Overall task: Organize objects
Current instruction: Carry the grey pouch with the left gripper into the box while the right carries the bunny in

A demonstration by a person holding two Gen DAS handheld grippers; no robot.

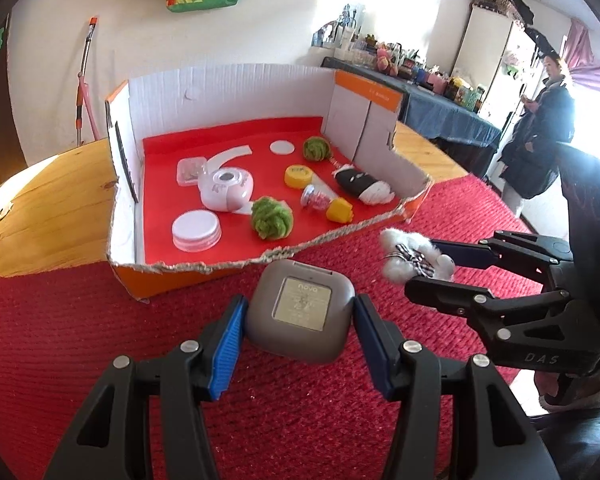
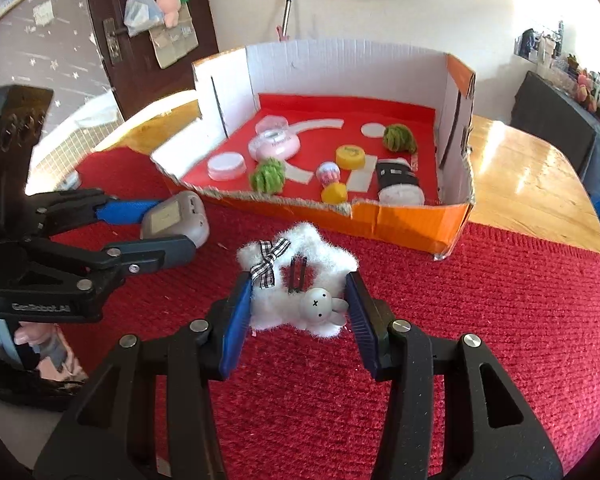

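In the left wrist view, the left tongs (image 1: 298, 326) reach forward low over the red mat (image 1: 100, 344), their blue pads pressed against both sides of a grey square case (image 1: 300, 316), which they pinch just short of the cardboard box (image 1: 236, 84) toward 12 o'clock. At 3 o'clock the right tongs (image 1: 420, 264) come in from the side, level with the mat, clamped on a white fluffy star toy (image 1: 414, 258) with a checked bow. The box stands on the counter (image 1: 52, 196) with its torn front wall low; on its red floor lie a white jar lid (image 1: 196, 232) at 9 o'clock, a pink round dispenser (image 1: 228, 190), two green pompoms, one near the front (image 1: 270, 222) and one at the back (image 1: 316, 149), a yellow cap (image 1: 298, 176) and a black-and-white rolled cloth (image 1: 360, 186) at 3 o'clock. In the right wrist view, the right tongs (image 2: 300, 308) point toward the box (image 2: 404, 216), pads closed on the star toy (image 2: 296, 284), whose small rabbit face lies nearest the camera. At 9 o'clock the left tongs (image 2: 168, 226) stretch across the mat (image 2: 500, 300), gripping the grey case (image 2: 176, 218) beside the box's front corner. Inside the box the lid (image 2: 226, 166), dispenser (image 2: 274, 142), pompoms (image 2: 268, 176), yellow cap (image 2: 350, 156) and rolled cloth (image 2: 398, 182) lie apart.
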